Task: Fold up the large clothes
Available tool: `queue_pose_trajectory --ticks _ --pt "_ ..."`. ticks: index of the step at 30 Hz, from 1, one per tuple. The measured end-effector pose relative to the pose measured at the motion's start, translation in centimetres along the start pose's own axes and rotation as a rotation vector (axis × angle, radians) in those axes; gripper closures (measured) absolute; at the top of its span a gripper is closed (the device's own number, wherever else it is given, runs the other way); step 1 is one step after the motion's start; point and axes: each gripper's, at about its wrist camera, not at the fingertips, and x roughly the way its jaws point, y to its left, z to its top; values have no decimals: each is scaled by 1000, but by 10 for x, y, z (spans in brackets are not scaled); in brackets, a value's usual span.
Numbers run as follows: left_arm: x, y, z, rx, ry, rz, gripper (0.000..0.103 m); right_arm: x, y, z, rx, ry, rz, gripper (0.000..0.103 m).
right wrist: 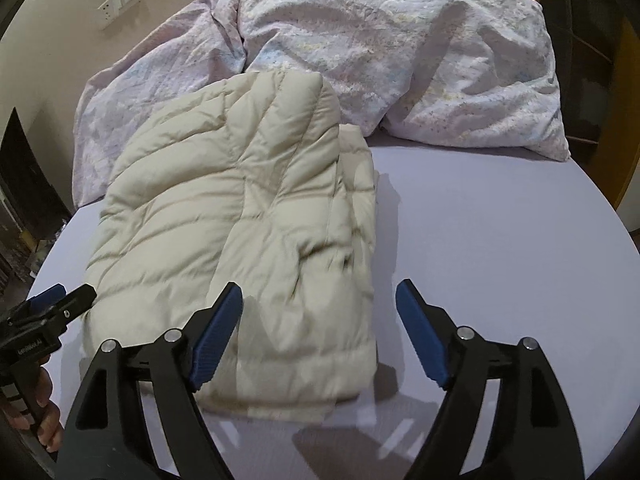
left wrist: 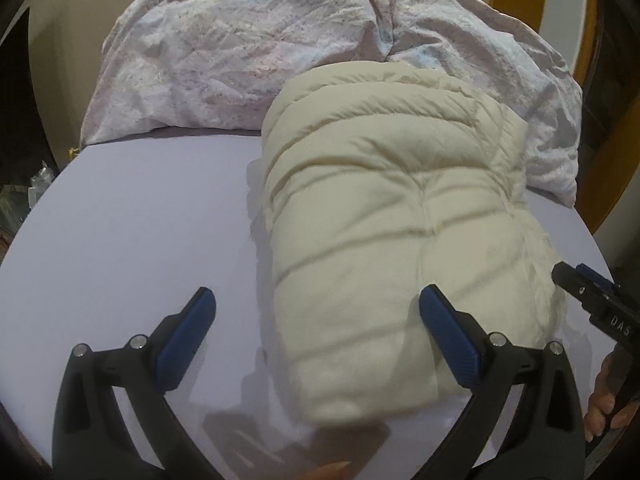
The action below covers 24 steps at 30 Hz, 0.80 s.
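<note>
- The left gripper (left wrist: 318,310) stands wide with nothing clamped, its right blue pad (left wrist: 448,332) over the near end of the cream puffer jacket (left wrist: 384,216).
- The jacket lies folded into a thick bundle on the lavender bed sheet (left wrist: 140,220), ahead of and between the two grippers.
- The right gripper (right wrist: 320,306) also stands wide and empty, the jacket's near right corner under its left pad (right wrist: 218,332).
- Beyond the jacket, a crumpled floral duvet (right wrist: 400,48) is heaped at the far end of the bed.
</note>
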Motion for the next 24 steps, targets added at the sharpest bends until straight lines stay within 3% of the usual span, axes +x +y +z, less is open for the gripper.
queue_pose_trajectory --ticks 10,24 --pt "-17 -7 -40 33 61 8 2 -25 7 -33 8 33 12 20" --pt "-48 -7 -77 7 86 -50 2 -54 9 -69 22 86 39 19"
